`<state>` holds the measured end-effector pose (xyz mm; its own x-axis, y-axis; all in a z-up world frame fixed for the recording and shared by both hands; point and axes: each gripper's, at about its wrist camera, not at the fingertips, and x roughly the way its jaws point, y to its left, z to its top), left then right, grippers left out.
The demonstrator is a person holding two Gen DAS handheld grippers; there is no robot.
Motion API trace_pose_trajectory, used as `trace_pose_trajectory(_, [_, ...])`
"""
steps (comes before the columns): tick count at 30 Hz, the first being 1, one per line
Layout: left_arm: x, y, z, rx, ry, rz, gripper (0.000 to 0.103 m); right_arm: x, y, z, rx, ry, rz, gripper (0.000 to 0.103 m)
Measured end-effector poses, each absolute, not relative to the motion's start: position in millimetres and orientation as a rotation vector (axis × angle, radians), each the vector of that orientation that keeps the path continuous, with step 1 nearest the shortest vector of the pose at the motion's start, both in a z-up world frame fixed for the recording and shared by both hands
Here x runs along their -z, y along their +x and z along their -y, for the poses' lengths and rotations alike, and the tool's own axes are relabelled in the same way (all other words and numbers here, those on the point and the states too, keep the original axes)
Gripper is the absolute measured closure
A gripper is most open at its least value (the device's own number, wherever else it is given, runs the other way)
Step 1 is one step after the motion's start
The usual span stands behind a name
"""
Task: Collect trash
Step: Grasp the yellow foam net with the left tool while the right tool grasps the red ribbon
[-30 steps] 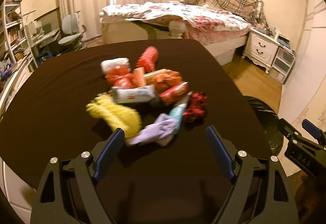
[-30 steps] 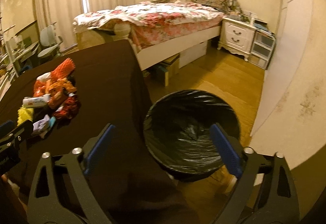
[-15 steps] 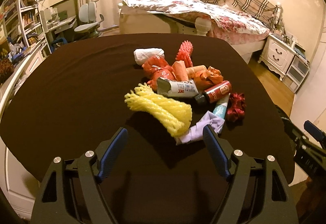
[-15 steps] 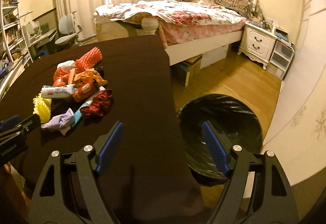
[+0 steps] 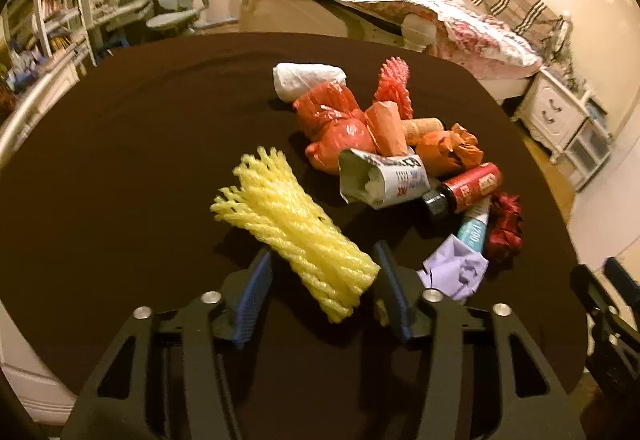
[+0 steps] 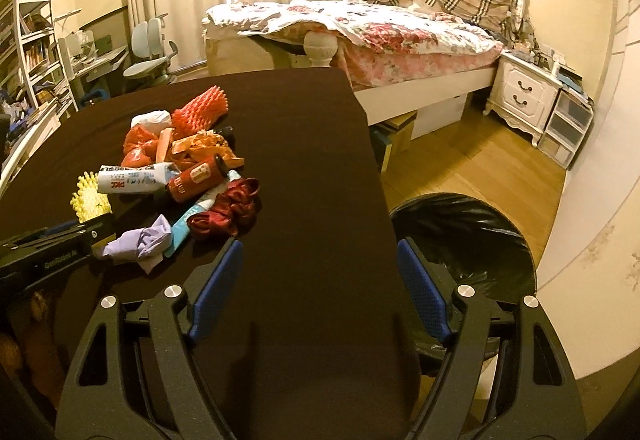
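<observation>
**Closing on the yellow foam net without crushing or dragging it**

The left gripper stands over the near edge of the dark brown table, its blue-padded jaws apart, one on each side of the near end of the yellow foam mesh sleeve. Whether the pads touch the foam yet I cannot tell.

The sleeve lies at the near-left edge of the trash pile, just beside the crumpled lilac paper and the white squeezed tube. It will likely squash easily, so the squeeze should be gentle and centred across its width, then lifted straight up so the lilac scrap is not pulled along.

The right gripper hangs wide apart and empty over the table's right edge, near the black-lined round bin on the floor beside that edge, where the sleeve should go.
</observation>
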<state>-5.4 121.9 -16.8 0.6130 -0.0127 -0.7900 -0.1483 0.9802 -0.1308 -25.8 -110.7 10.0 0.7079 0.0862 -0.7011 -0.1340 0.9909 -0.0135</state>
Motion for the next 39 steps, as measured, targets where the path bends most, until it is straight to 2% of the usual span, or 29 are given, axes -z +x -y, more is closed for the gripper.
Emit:
trace_pose_trajectory(4, [12.5,-18.4,-124.8,-0.058,-0.175,-0.896,0.064,-7.5,-27.7,105.9,-0.134,-0.068,-0.78,0.026])
trace_pose_trajectory(6, [10.8,-24.9,-127.6,-0.056,-0.167,-0.893,0.071,-7.4,-28.4,103.6,-0.14,-0.071,-0.779,0.026])
trace_pose_trajectory(21, [11.2,-35.0,-148.5,-0.076,-0.178,-0.877,0.07,-6.3,-3.1,68.0,-0.193,-0.064,-0.791,0.027])
trace_pose_trajectory(23, [11.5,-31.6,-148.7,-0.076,-0.186,-0.877,0.064,-3.1,3.4,63.0,-0.19,-0.067,-0.8,0.033])
trace_pose_trajectory(25, [11.2,-32.1,-150.4,-0.092,-0.188,-0.874,0.051,0.5,9.1,59.5,-0.201,-0.065,-0.819,0.039])
trace_pose_trajectory(26, [10.5,-31.8,-152.5,-0.103,-0.191,-0.867,0.039,2.6,11.9,58.5,-0.201,-0.065,-0.831,0.042])
trace_pose_trajectory(27, [10.5,-32.8,-153.6,-0.11,-0.196,-0.862,0.031,4.5,14.7,57.6,-0.201,-0.064,-0.842,0.043])
trace_pose_trajectory(28, [10.1,-32.3,-156.2,-0.117,-0.207,-0.857,0.029,6.5,16.8,57.7,-0.205,-0.058,-0.852,0.046])
trace_pose_trajectory(33, [12.4,-22.6,-165.9,-0.126,-0.269,-0.871,0.027,13.6,21.4,58.8,-0.243,-0.029,-0.894,0.057])
trace_pose_trajectory(37, [15.2,-12.7,-168.3,-0.11,-0.298,-0.888,0.027,13.6,19.0,60.2,-0.278,-0.013,-0.905,0.072])
trace_pose_trajectory(38, [16.2,-10.5,-167.8,-0.105,-0.299,-0.893,0.028,13.8,18.7,60.9,-0.289,-0.001,-0.909,0.074])
trace_pose_trajectory(39, [17.6,-10.4,-167.7,-0.101,-0.3,-0.896,0.037,14.0,18.5,60.7,-0.296,0.007,-0.912,0.074])
